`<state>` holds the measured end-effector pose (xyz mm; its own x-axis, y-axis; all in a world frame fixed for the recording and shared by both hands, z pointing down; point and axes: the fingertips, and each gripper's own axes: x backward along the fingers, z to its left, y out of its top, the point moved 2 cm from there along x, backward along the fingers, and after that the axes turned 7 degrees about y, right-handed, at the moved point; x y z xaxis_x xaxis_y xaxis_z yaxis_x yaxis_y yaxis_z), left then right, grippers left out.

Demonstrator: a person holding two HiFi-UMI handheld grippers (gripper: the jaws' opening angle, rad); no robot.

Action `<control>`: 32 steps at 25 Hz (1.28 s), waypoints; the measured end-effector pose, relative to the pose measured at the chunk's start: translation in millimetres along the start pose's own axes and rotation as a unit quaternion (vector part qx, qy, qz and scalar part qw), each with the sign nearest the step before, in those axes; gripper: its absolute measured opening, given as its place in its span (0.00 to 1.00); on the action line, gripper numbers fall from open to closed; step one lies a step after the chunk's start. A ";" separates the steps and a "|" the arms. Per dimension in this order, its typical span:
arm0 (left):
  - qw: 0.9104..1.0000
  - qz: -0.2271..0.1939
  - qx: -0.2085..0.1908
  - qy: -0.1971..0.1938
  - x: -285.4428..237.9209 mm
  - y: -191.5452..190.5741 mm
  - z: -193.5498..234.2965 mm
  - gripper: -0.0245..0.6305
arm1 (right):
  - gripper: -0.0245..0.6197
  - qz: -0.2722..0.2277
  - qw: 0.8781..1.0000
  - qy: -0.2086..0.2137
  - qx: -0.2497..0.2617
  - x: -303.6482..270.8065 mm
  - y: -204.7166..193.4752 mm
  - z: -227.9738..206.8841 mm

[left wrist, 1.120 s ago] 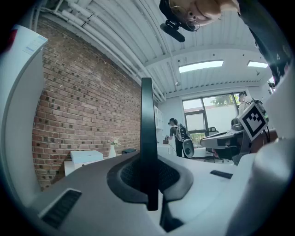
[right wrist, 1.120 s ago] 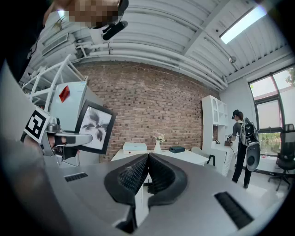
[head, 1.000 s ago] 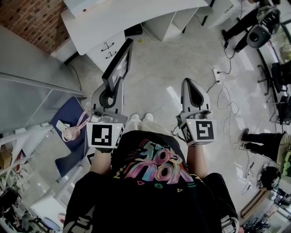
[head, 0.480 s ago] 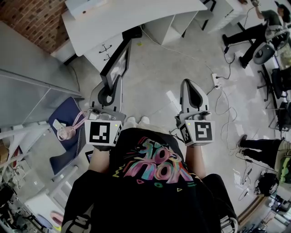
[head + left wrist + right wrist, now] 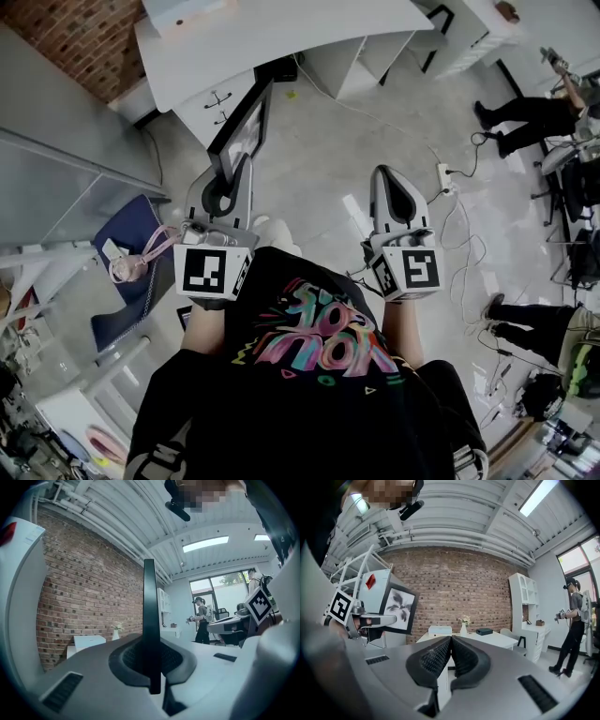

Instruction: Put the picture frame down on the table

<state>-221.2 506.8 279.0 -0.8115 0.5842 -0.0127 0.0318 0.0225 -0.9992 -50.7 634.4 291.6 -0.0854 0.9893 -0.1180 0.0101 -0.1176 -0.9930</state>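
While the picture frame [image 5: 242,136] hangs in the air, nothing is down yet.

Nearest you, your right gripper [image 5: 394,195] has its jaws pressed together on nothing. Your left gripper [image 5: 225,192] is clamped on the frame's lower edge, with the frame upright over the floor, short of the table's [image 5: 309,33] near edge. As I judge it, carry it past that edge, clear of the white box [image 5: 183,11] by the left edge, lay it flat, then let go.

White table [image 5: 281,37] is sliding lower at the frame's top; bystander [image 5: 521,112] is drifting down the right edge.
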 end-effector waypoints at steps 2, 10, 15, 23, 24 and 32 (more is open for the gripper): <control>1.000 0.004 0.000 0.006 -6.7 1.7 5.4 0.08 | 0.07 0.002 1.000 0.005 -0.004 -8.8 0.7 -3.8; 1.000 0.012 0.003 0.017 -97.1 -12.2 56.5 0.08 | 0.07 0.014 1.000 0.012 -0.005 -104.6 -0.3 -40.8; 1.000 0.016 0.005 0.023 -186.5 -10.9 102.6 0.08 | 0.07 0.027 0.999 0.014 -0.018 -197.4 8.9 -81.1; 1.000 0.016 0.001 0.018 -303.9 -4.7 179.8 0.08 | 0.07 0.028 1.000 0.000 -0.006 -329.2 37.7 -126.8; 1.000 0.015 0.001 0.019 -315.0 -4.0 187.1 0.08 | 0.07 0.029 1.000 -0.001 -0.006 -341.2 39.9 -130.4; 1.000 0.012 0.001 0.023 -372.2 -6.0 237.7 0.08 | 0.07 0.032 0.999 -0.002 -0.001 -413.3 42.8 -145.3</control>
<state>-58.1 96.4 280.9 -0.7826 0.6215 -0.0356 0.0502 0.0060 -0.9987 129.8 232.9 297.8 -0.0892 0.9795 -0.1807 0.0169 -0.1799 -0.9835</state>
